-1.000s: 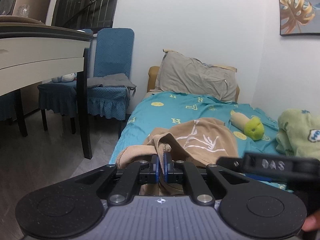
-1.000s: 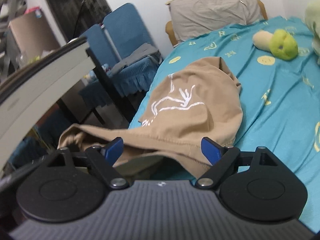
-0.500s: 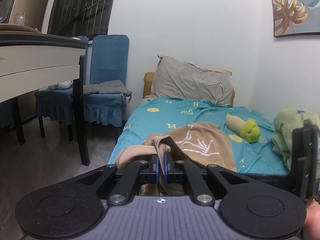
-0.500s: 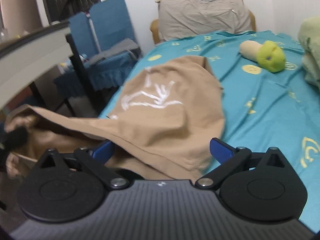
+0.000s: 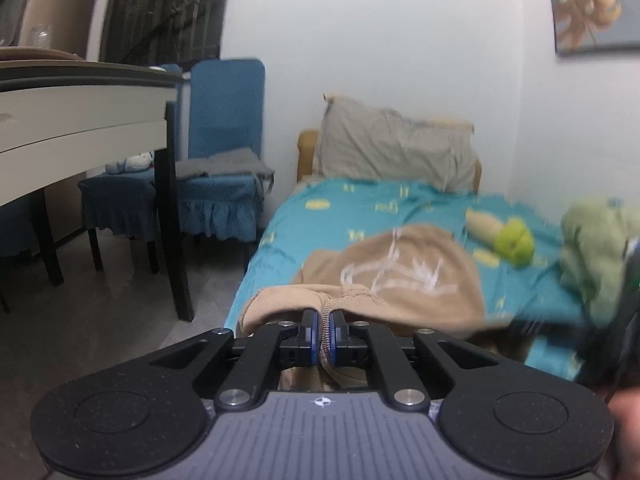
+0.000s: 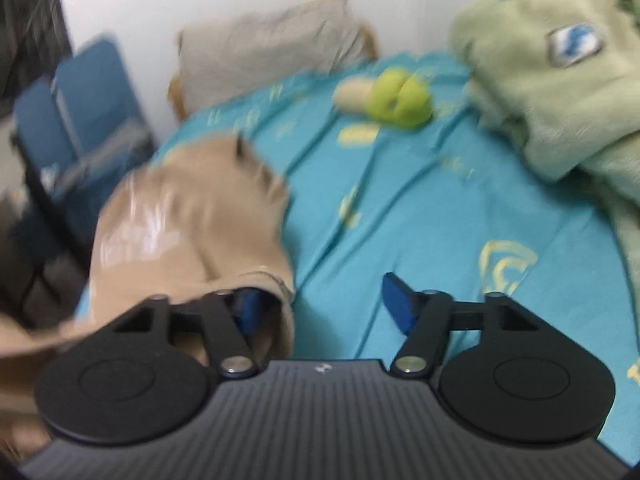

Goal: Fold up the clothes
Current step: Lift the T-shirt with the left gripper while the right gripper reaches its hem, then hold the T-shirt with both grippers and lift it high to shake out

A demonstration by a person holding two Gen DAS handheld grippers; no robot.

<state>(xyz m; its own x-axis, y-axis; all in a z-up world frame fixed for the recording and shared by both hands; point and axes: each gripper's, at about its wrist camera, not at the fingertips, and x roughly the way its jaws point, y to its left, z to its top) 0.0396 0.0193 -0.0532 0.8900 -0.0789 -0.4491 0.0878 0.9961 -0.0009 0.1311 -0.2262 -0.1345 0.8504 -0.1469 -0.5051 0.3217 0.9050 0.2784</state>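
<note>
The left gripper is clamping its blue pads together at 12 o'clock of its camera, with ribbed fabric pinched between them; the right gripper is holding its fingers spread wide, pads at 10 and 2 o'clock

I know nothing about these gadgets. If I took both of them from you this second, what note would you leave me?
Left gripper: fingers shut on a ribbed edge of the tan shirt. Keep that grip.
Right gripper: fingers open, holding nothing. The shirt's hem drapes over its left finger; its right finger is over bare sheet.
The shirt lies bunched at the near left part of the teal bed, white print up. A plush toy and a green blanket sit farther back.
Done: one edge picked up. No fold shows yet.
Left: probably grip the hem with the right, spread the shirt flat, then fold. The view is blurred, so check first.
</note>
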